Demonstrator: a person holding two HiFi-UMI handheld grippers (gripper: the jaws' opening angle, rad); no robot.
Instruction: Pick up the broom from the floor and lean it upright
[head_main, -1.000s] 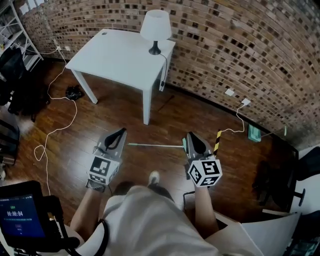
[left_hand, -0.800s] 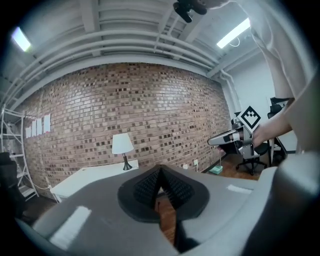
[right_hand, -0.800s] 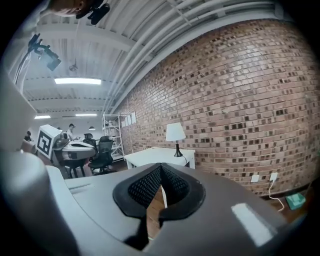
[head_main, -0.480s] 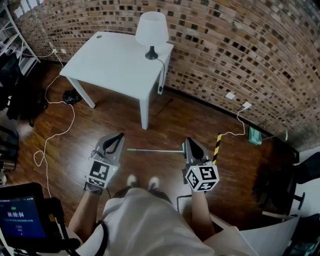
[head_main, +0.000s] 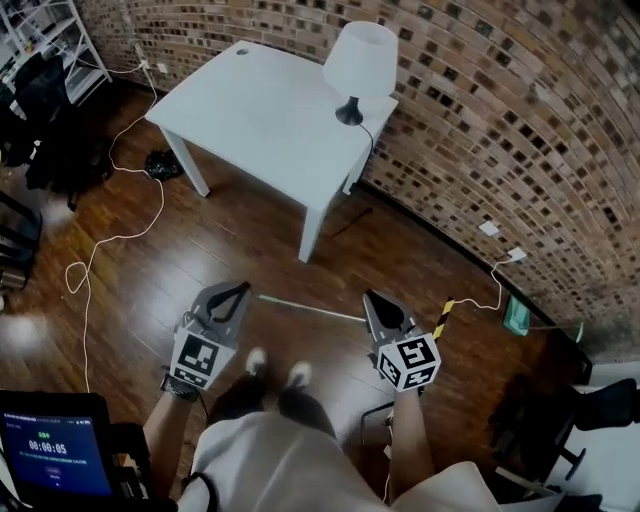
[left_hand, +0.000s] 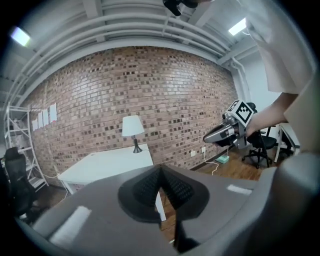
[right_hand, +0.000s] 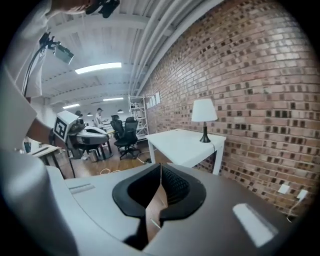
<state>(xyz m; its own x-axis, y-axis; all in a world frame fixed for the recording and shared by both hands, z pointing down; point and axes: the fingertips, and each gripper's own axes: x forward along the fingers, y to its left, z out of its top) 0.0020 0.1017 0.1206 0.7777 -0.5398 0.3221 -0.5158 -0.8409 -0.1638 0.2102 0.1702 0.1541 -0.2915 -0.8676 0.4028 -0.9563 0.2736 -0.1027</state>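
The broom's thin pale handle (head_main: 310, 308) lies on the wooden floor, running between my two grippers in the head view. Its right stretch passes out of sight under the right gripper (head_main: 372, 298), whose tips hover over it. That gripper's jaws are starting to open: only a slit shows between them, with nothing in it. The left gripper (head_main: 243, 289) is shut and empty, its tips just left of the handle's near end. Each gripper view shows the other gripper: the right one (left_hand: 225, 134) and the left one (right_hand: 85, 134).
A white table (head_main: 250, 110) with a lamp (head_main: 360, 60) stands by the brick wall ahead. A cable (head_main: 120, 237) loops over the floor at left. A yellow-black striped bar (head_main: 443, 317) and a green object (head_main: 515, 316) lie right of the right gripper. A black chair (head_main: 545, 420) stands lower right.
Both grippers have sunk toward the floor and come nearer the handle. The person's feet have stepped closer, and the head view has swung left, so the table sits further right.
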